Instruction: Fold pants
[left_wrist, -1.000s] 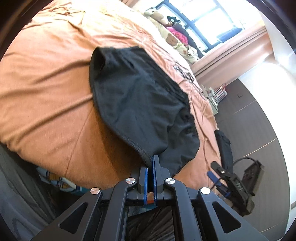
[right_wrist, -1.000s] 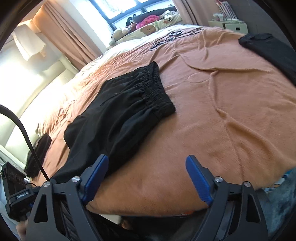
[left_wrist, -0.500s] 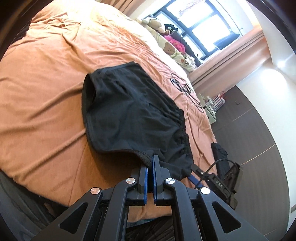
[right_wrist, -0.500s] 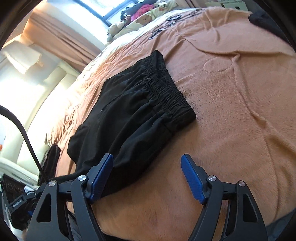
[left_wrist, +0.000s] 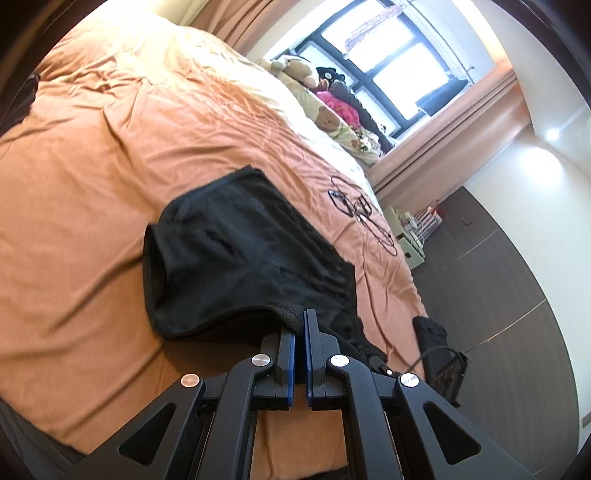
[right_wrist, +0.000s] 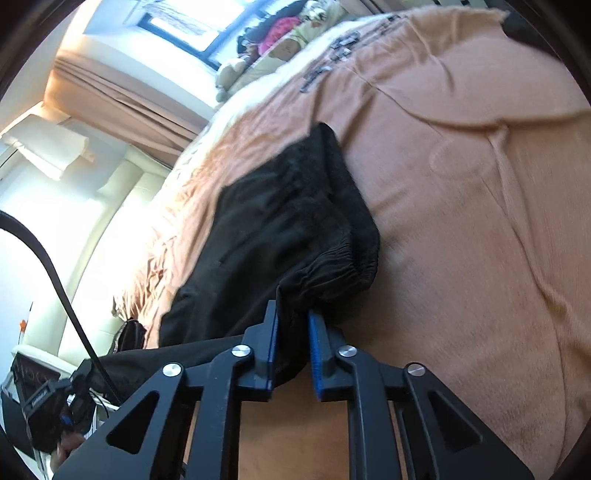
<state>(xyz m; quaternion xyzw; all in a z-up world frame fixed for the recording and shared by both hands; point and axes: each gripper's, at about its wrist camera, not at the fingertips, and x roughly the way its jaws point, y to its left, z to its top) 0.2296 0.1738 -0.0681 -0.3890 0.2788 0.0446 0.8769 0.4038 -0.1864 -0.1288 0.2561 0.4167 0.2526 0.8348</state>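
Observation:
Black pants (left_wrist: 243, 258) lie folded on the orange bed cover (left_wrist: 74, 221). My left gripper (left_wrist: 299, 317) is shut on a hem edge of the pants at their near side. In the right wrist view the pants (right_wrist: 280, 229) show their gathered elastic waistband (right_wrist: 343, 266). My right gripper (right_wrist: 293, 321) is shut on the near corner of that waistband, with black cloth bunched between the blue pads.
Stuffed toys and pillows (left_wrist: 325, 110) lie at the bed's far end under the window. A black printed design (left_wrist: 354, 206) marks the cover beyond the pants. Another dark garment (left_wrist: 428, 332) lies near the bed's right edge. The bed drops off to dark floor (left_wrist: 498, 280) on the right.
My right gripper moved in from open above the bed and closed on the waistband corner. My left gripper kept hold of the hem and carried it forward over the pants.

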